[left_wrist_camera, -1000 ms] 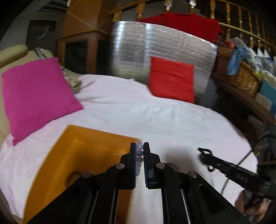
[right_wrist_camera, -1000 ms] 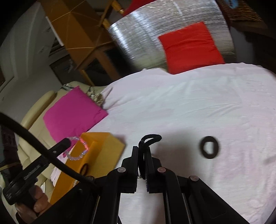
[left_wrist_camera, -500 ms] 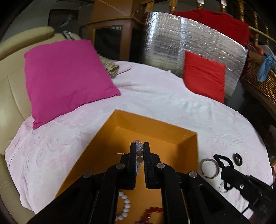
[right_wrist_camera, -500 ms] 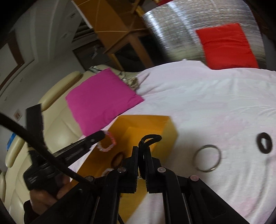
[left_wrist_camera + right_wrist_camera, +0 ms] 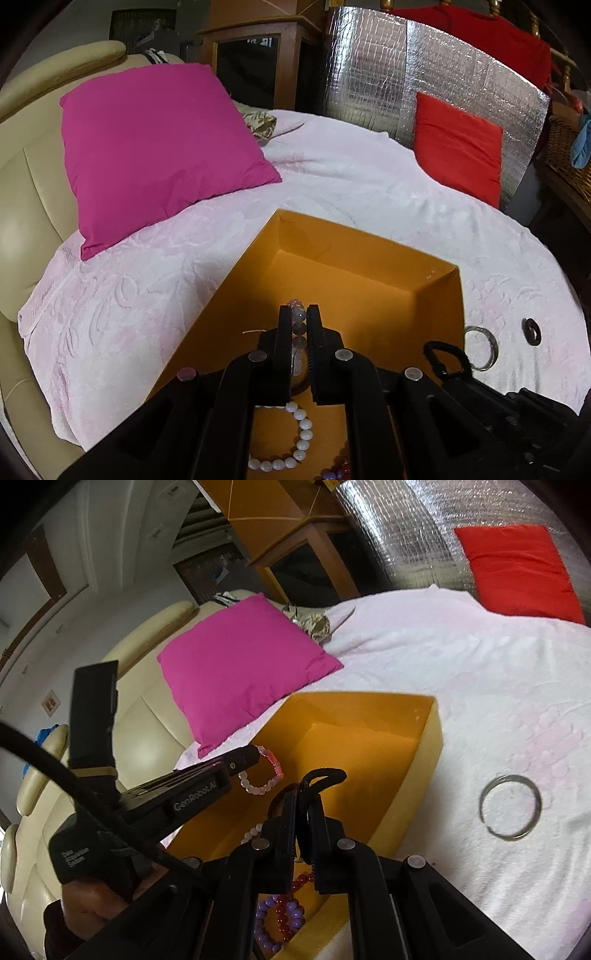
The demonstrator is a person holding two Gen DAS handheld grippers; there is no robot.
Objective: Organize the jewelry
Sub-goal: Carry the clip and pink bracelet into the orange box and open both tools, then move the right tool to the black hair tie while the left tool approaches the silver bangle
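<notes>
**Two bracelets over the box, ready to drop**

Left wrist view: left gripper (image 5: 298,325) clenched on a pale bead bracelet (image 5: 299,325), beads pinched upright between the fingers, directly above the open orange box (image 5: 369,258) on the pink bedspread (image 5: 147,295). Held there, most likely, so that a release lands the bracelet inside rather than on the cloth. Already in the box: a white pearl bracelet (image 5: 291,439) and dark red beads (image 5: 341,467) at the near end. Beyond the right wall, on the bedspread: a metal bangle (image 5: 480,349) and a small black ring (image 5: 530,332), not yet collected. Against the view half a second back: box larger and more central, tips further over its floor; a second back, only a box corner in sight.

Right wrist view: right gripper (image 5: 303,808) clamped on a black loop (image 5: 325,775), apparently a hair tie or cord, poised over the box's near edge (image 5: 424,760). Left gripper (image 5: 251,757) in from the left, the pink-and-clear bracelet (image 5: 264,771) dangling freely from its tips above the box floor. Purple and red bead strands (image 5: 280,919) lying in the near corner. Bangle (image 5: 511,806) just outside the box, on the bedspread. Against the earlier views: box nearer and under both tools; black ring gone from the frame.
</notes>
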